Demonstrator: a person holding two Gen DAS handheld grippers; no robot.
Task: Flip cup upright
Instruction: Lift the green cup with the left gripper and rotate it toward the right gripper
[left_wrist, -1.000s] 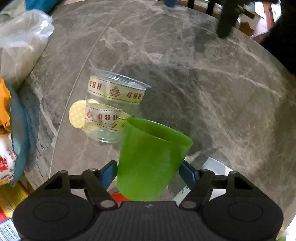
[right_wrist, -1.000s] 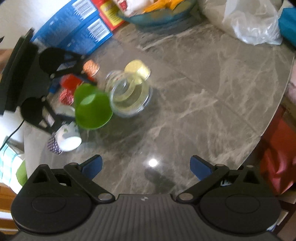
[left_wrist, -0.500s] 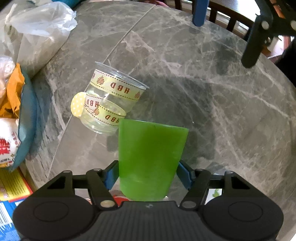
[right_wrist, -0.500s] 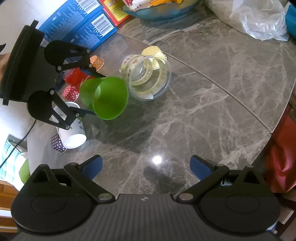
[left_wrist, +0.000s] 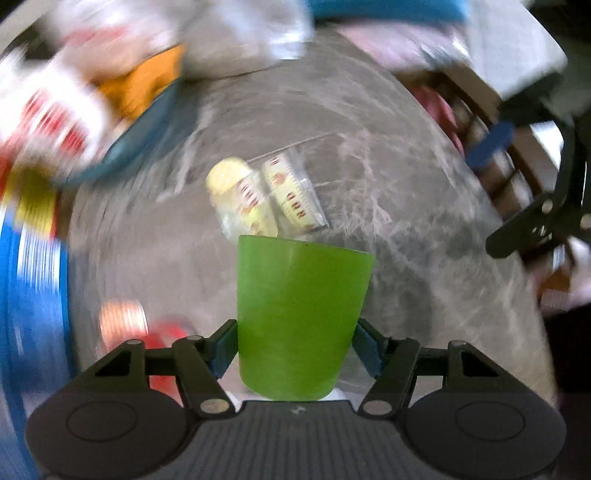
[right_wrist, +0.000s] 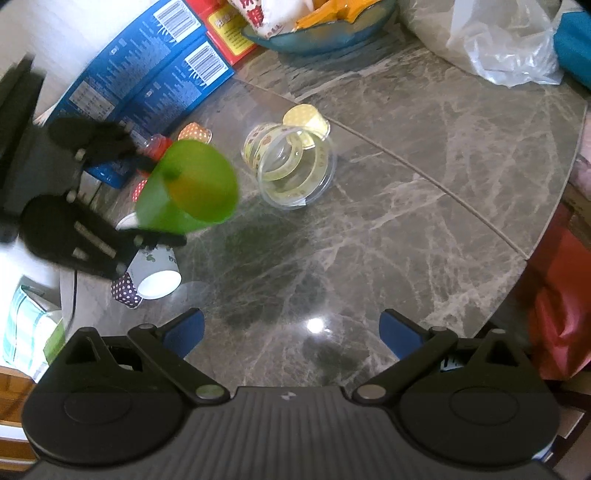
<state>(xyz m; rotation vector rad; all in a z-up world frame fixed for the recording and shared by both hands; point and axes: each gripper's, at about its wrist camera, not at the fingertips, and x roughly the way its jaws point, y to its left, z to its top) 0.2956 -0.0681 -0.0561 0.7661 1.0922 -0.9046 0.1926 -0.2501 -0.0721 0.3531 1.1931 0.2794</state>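
Green cup (left_wrist: 299, 317) clamped between left gripper (left_wrist: 295, 349) fingers, now swung toward frame centre.
Right gripper (right_wrist: 291, 330) fingers spread wide, holding nothing.

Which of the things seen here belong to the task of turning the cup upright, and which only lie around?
Belong to the task:
green cup, held in the left gripper

Only lying around:
clear plastic cup with ribbon, on its side
white paper cup, on its side
blue boxes
plastic bag
right gripper, open, holding nothing
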